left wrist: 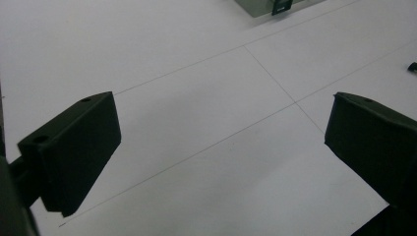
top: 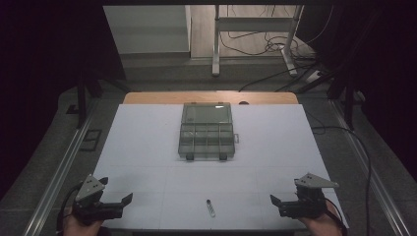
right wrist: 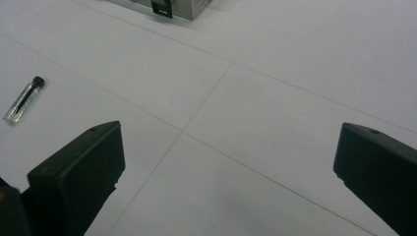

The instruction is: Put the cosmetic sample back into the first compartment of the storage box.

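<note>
the table (top: 147, 147) was white with thin grey lines; the organizer box (top: 206, 130) clear grey-green; the vial (top: 210, 208) clear, black-capped.

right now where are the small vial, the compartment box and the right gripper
small vial (top: 210, 208), high view, middle of its clear body
compartment box (top: 206, 140), high view, divided tray
right gripper (top: 278, 205), high view, between its open jaws

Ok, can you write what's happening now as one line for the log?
left tongs: open, empty | right tongs: open, empty | vial: lying on table between them | compartment box: lid open
</note>
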`<state>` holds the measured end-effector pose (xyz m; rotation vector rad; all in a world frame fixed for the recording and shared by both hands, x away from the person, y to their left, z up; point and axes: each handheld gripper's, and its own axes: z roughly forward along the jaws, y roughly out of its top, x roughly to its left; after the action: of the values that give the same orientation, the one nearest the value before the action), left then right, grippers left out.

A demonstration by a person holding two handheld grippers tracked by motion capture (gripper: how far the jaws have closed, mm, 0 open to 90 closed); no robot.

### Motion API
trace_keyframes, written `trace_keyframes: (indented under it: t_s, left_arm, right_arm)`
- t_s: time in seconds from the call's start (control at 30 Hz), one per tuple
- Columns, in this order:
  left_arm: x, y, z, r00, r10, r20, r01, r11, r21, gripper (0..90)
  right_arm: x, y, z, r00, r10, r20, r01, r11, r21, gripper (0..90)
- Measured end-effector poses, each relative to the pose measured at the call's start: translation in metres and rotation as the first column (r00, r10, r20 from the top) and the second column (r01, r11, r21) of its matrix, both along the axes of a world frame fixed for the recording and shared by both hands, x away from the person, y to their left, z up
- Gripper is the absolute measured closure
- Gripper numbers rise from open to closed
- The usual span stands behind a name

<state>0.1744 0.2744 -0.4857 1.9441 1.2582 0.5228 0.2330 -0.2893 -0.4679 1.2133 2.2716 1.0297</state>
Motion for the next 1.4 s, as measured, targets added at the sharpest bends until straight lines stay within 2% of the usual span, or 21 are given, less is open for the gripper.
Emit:
trace_keyframes:
  t_s: [0.17,0.4,0.6,0.7,0.87,1.0,1.13,1.4]
  left_arm:
    - [-0.0003,0.0005,0.0,1.0,-0.004,0.001,0.004,1.0,-0.002,2.0]
    - [0.0,-0.002,-0.0004,0.9992,-0.039,-0.005,0.039,0.9992,0.012,3.7]
    - [-0.0002,0.0007,0.0001,0.9992,-0.04,-0.002,0.04,0.9991,-0.015,3.4]
    - [-0.0008,0.0016,0.0008,0.9991,-0.037,0.02,0.038,0.9987,-0.033,3.2]
    - [-0.0013,-0.0011,0.0009,0.9985,-0.039,0.038,0.039,0.9991,-0.018,2.2]
    - [-0.002,-0.0007,0.0011,0.998,-0.034,0.053,0.035,0.9992,-0.022,1.9]
    - [-0.0026,0.0,0.0011,0.9973,-0.033,0.066,0.035,0.9989,-0.031,1.7]
    - [-0.0018,-0.0005,0.0006,0.9975,-0.04,0.059,0.041,0.9988,-0.027,1.6]
  right_arm:
    - [0.0002,0.0001,-0.0001,1.0,-0.003,-0.004,0.003,1.0,-0.001,0.0]
    - [0.0014,0.0012,-0.0007,0.9999,0.005,-0.016,-0.005,1.0,-0.006,0.0]
    - [0.0017,0.0015,-0.0008,0.9997,0.013,-0.02,-0.013,0.9999,-0.011,0.0]
    - [0.0013,0.002,-0.0008,0.9998,0.013,-0.014,-0.014,0.9998,-0.012,0.0]
    - [0.0017,0.0019,-0.0006,0.9998,0.012,-0.015,-0.012,0.9999,-0.011,0.0]
    - [0.0003,0.0045,0.0002,0.9994,0.036,-0.001,-0.036,0.9991,-0.025,0.0]
    - [0.0006,0.0061,0.0011,0.9985,0.055,0.003,-0.055,0.9985,0.004,0.0]
    - [0.0026,0.0096,0.0008,0.9967,0.081,0.004,-0.081,0.9967,0.006,0.0]
